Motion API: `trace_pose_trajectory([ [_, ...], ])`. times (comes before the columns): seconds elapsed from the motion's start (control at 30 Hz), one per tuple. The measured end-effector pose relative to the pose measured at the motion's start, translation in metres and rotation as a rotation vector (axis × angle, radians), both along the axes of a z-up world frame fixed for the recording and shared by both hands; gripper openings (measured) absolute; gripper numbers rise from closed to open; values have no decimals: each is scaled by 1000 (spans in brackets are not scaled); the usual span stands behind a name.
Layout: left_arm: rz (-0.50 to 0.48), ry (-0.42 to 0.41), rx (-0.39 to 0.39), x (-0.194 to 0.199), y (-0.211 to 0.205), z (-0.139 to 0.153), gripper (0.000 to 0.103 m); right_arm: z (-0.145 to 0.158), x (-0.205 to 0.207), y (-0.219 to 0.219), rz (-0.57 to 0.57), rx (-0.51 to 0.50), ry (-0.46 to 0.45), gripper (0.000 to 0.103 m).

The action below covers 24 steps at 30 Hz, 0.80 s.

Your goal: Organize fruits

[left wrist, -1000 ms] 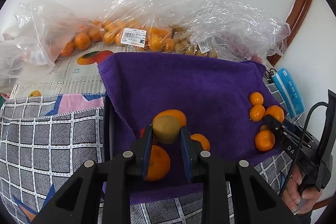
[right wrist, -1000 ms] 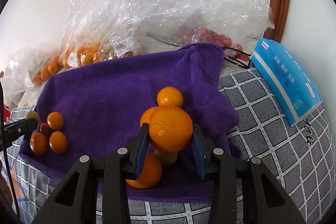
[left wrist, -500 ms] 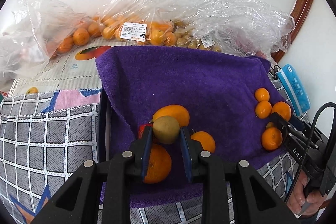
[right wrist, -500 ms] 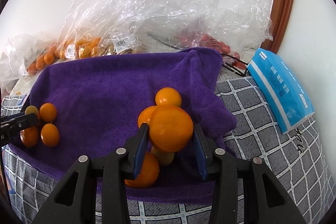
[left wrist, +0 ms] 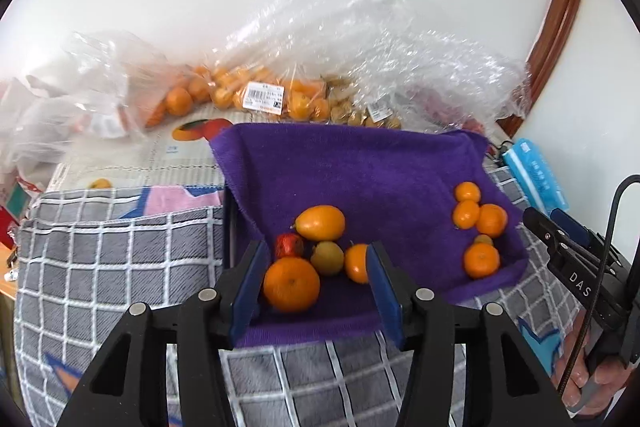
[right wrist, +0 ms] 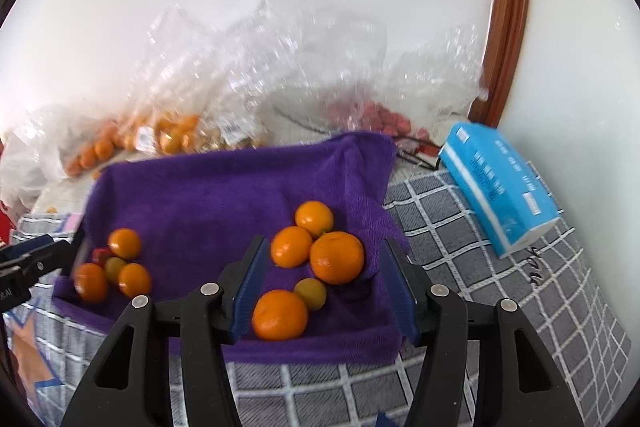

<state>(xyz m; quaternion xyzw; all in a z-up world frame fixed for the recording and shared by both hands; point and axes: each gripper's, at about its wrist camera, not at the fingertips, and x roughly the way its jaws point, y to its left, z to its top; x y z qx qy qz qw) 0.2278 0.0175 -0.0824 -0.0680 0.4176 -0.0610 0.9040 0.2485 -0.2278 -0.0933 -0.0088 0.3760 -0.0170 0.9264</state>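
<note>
A purple towel (left wrist: 360,167) lies on a checked cloth and holds two groups of fruit. In the left wrist view my left gripper (left wrist: 316,267) is open and empty above one group: a big orange (left wrist: 291,285), a small green-yellow fruit (left wrist: 327,258), a red fruit (left wrist: 289,245), an oval yellow-orange fruit (left wrist: 320,223) and a small orange (left wrist: 356,263). In the right wrist view my right gripper (right wrist: 326,283) is open and empty above the other group: a large orange (right wrist: 337,257), several smaller oranges (right wrist: 291,247) and a small green-yellow fruit (right wrist: 310,293).
Clear plastic bags of oranges (left wrist: 224,95) and other fruit lie behind the towel by the white wall. A blue tissue pack (right wrist: 500,191) lies right of the towel. A wooden frame (right wrist: 504,11) stands at the right. Checked cloth (right wrist: 500,291) covers the surface around.
Both grippers have opened and pulled back. The left let go of the green-yellow fruit into its group. The right let go of the large orange onto the towel.
</note>
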Motion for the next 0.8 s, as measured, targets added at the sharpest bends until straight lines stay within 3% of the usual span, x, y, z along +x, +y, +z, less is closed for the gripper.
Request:
trace_pose_trajectory([
  [0.23, 40, -91, 6, -61, 8, 35, 69, 49, -60, 12, 27, 36, -41, 58],
  [0.47, 51, -185, -10, -125, 4, 60, 88, 74, -118, 9, 36, 60, -50, 59],
  [0.5, 51, -196, -7, -133, 2, 61, 90, 76, -128, 8, 29, 58, -59, 62],
  [0.57, 56, -211, 2, -146, 0, 64, 91, 78, -145, 4, 16, 49, -75, 81],
  [0.8, 70, -264, 17, -190, -6, 72, 92, 88, -195, -6, 10, 41, -136, 95],
])
